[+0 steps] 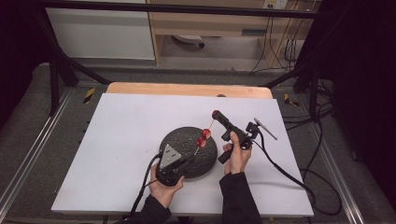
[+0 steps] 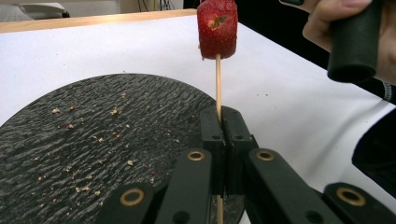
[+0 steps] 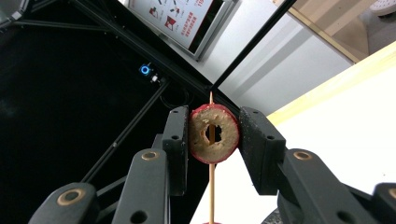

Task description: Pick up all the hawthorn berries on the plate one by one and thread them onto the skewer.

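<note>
**Over the dark plate: a thin skewer and soft red fruit, held at both ends**

Near the middle of the high view, we hold a wooden skewer (image 1: 201, 142) slanting up and to the right above the round black plate (image 1: 180, 140), which lies on the white table (image 1: 121, 140). Our left gripper (image 2: 219, 123) is closed tight on the bare stick, low on the shaft, as its own view shows at centre frame. Our right gripper (image 3: 214, 135) is clamped on a cored fruit slice (image 3: 214, 134), with the stick passing through the slice's hole. Another red fruit piece (image 2: 217, 29) sits on the stick at the top of the left gripper view.

We judge the skewer light but thin and easy to snap or bow, so the grip belongs on bare wood close to the fruit being pushed. The slice looks soft and moist, a hollow ring likely to crush or split under hard squeezing; we take it across its red rim, gently, and slide it straight along the stick.
</note>
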The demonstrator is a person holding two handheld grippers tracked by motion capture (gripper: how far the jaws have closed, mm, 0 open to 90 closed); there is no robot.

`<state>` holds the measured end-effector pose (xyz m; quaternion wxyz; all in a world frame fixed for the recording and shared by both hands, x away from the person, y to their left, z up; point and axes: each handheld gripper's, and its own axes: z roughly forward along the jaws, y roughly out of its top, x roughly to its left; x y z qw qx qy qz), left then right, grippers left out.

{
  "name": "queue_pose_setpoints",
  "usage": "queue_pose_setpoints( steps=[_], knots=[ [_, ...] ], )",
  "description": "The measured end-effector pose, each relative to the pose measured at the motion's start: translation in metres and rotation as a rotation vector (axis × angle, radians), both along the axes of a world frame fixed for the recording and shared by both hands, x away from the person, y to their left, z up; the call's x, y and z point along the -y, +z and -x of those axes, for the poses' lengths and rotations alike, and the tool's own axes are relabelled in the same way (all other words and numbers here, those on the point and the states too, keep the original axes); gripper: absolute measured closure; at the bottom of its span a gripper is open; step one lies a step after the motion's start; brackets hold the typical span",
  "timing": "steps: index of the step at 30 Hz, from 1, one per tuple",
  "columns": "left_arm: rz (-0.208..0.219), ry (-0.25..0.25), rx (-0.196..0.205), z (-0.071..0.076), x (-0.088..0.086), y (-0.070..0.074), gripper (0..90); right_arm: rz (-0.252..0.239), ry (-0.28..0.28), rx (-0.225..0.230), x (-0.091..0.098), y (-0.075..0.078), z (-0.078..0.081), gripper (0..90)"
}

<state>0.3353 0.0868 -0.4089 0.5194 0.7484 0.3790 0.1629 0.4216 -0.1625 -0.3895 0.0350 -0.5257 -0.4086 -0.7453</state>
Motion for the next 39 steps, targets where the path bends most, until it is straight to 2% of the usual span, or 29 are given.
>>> queue_pose_setpoints(
  steps=[2,5,8,16,19,20,25,32,35,39],
  knots=[
    [0.005,0.000,-0.006,-0.003,0.001,0.001,88.6,0.010,0.012,-0.006,-0.002,-0.002,0.001,64.6],
    [-0.010,0.002,-0.009,-0.006,0.001,0.000,88.6,0.029,0.023,-0.009,-0.006,-0.006,0.004,64.6],
    [-0.002,-0.001,-0.015,-0.009,0.000,-0.001,88.6,0.054,0.033,-0.009,-0.008,-0.008,0.006,64.5],
    [-0.011,-0.013,-0.029,-0.011,0.001,-0.005,88.5,0.105,0.058,-0.023,-0.012,-0.014,0.009,64.0],
    [0.000,-0.022,-0.029,-0.011,-0.004,-0.005,88.6,0.146,0.074,-0.023,-0.010,-0.011,0.009,62.8],
    [-0.003,-0.022,-0.030,-0.010,-0.005,-0.005,88.5,0.177,0.075,-0.020,-0.010,-0.010,0.009,61.1],
    [-0.017,-0.027,-0.030,-0.008,-0.016,-0.006,88.6,0.265,0.076,-0.006,-0.003,-0.004,0.011,49.5],
    [-0.041,-0.030,-0.048,-0.009,-0.033,-0.010,88.5,0.474,0.159,-0.021,0.007,-0.005,0.009,22.3],
    [-0.057,-0.039,-0.054,-0.009,-0.040,-0.011,88.5,0.581,0.200,-0.016,0.012,-0.008,0.009,15.2],
    [-0.077,-0.045,-0.061,-0.010,-0.049,-0.010,88.4,0.675,0.215,-0.020,0.021,-0.014,0.011,9.4]
  ],
)
